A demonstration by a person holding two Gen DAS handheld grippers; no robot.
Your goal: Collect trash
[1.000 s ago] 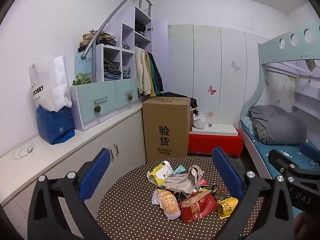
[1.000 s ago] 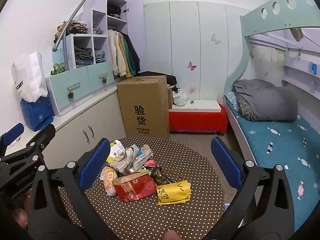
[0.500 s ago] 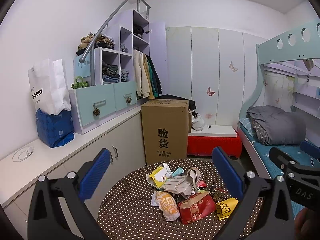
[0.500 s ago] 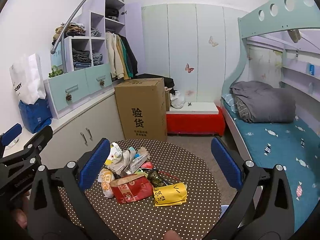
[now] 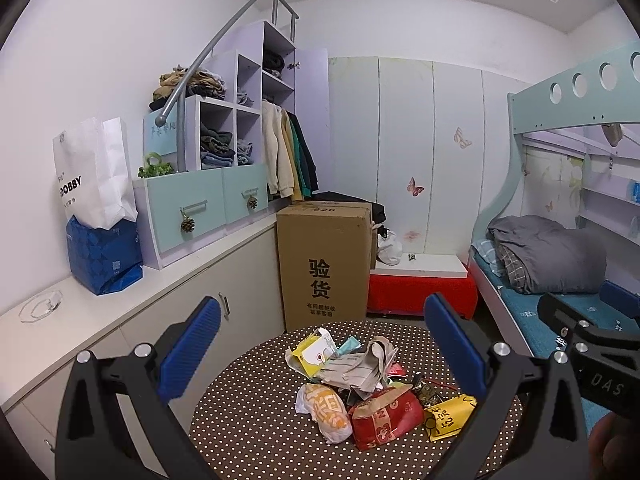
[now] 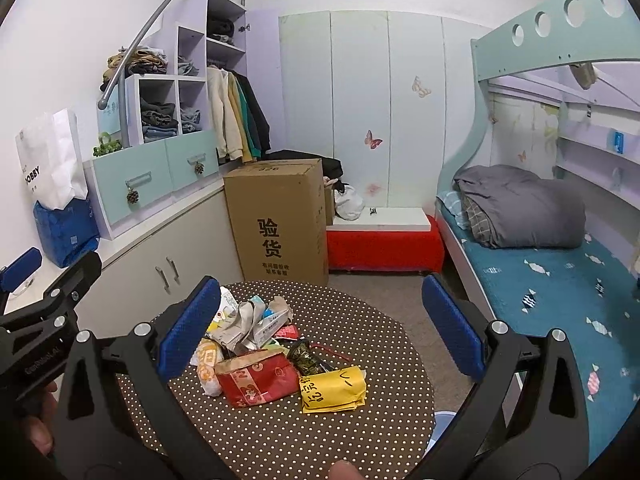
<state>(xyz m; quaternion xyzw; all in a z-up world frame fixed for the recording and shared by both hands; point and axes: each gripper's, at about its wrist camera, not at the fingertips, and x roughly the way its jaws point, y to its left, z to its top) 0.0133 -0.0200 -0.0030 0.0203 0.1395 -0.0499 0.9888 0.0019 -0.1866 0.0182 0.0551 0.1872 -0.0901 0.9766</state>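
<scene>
- The left gripper (image 5: 322, 350) hangs above the round table (image 5: 256, 428) with its blue-padded jaws spread wide and nothing between them.
- The right gripper (image 6: 320, 320) is likewise wide apart and empty, above the same table.
- In the left wrist view the right gripper shows as a black frame at the right edge; in the right wrist view the left gripper sits at the left edge, with part of a hand (image 6: 38, 420) under it.
- The trash lies in one loose pile near the middle of the table, on the brown dotted tablecloth.
- At the near side of the pile a red bag (image 6: 256, 376) lies beside a yellow packet (image 6: 334, 390); the two touch.
- A white and orange wrapper (image 5: 324, 410) leans against the red bag on the other side.
- Behind them sits crumpled paper (image 5: 360, 366) with a yellow and white carton (image 5: 312, 354) at its far left.
- A dark green wrapper (image 6: 306, 358) lies between the red bag and the yellow packet, just behind them.
- Beyond the table stands a tall cardboard box (image 5: 324, 260) against the low cabinet (image 5: 224, 280).
- A white paper bag (image 5: 94, 172) stands in a blue bag (image 5: 104, 256) on the cabinet top.
- To the right is a bunk bed (image 6: 560, 276) with a grey blanket (image 6: 520, 206) on the teal sheet.
</scene>
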